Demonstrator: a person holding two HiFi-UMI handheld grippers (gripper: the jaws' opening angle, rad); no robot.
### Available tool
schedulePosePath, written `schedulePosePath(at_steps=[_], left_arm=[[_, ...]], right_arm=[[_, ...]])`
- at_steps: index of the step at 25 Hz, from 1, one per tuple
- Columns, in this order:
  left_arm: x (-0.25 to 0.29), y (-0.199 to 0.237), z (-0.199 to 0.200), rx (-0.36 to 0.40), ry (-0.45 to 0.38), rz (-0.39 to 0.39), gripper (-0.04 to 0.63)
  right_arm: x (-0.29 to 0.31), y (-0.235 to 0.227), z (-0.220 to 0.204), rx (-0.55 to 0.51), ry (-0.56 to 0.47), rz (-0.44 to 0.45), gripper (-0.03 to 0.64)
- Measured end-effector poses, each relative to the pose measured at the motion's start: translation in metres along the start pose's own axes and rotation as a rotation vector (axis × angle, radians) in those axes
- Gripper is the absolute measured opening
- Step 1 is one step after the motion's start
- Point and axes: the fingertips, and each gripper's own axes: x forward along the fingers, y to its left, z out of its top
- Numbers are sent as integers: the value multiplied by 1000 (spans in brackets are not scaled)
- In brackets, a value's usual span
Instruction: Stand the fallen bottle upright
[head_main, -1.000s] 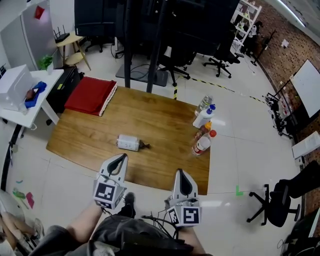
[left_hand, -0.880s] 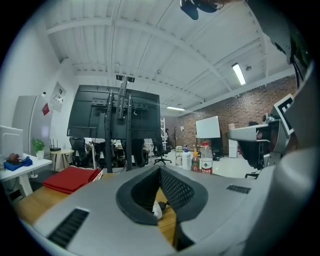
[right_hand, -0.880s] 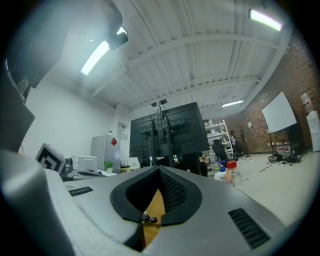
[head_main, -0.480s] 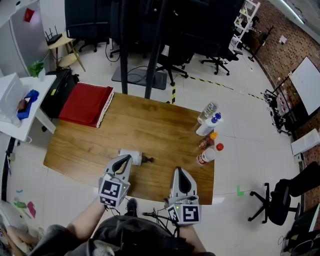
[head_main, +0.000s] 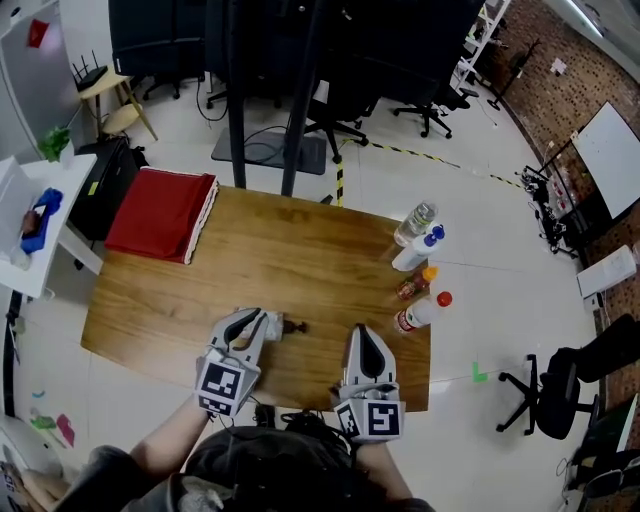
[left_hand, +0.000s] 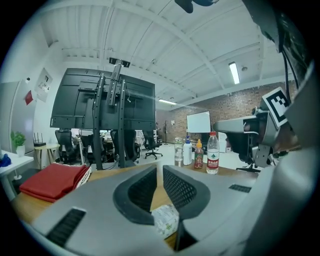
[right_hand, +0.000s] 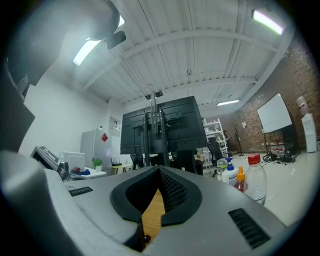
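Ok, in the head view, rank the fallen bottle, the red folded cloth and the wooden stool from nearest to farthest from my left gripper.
1. Fallen bottle, right at the left gripper; its jaws have just been opening, bottle below their gap.
2. Red folded cloth, on the table, far-left corner.
3. Wooden stool, beyond the cloth.

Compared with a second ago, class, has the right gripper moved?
Yes: the right gripper has gone forward, farther in past the near edge of the wooden table.

Left tool (head_main: 250, 319) newly at bottle (head_main: 273, 324), opening
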Motion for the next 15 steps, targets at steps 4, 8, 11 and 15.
schedulePosePath(at_steps=[4, 8, 11, 15], left_arm=[[13, -1, 1, -14, 6, -5, 61], [18, -7, 3, -23, 12, 17, 60], [21, -11, 8, -9, 15, 50, 32], [23, -7, 10, 27, 23, 72, 33]], right_arm=[[5, -13, 0, 2, 5, -9, 9], [2, -24, 1, 1, 16, 4, 9], [-1, -37, 7, 15, 24, 15, 9], [-1, -49, 8, 21, 27, 36, 9]])
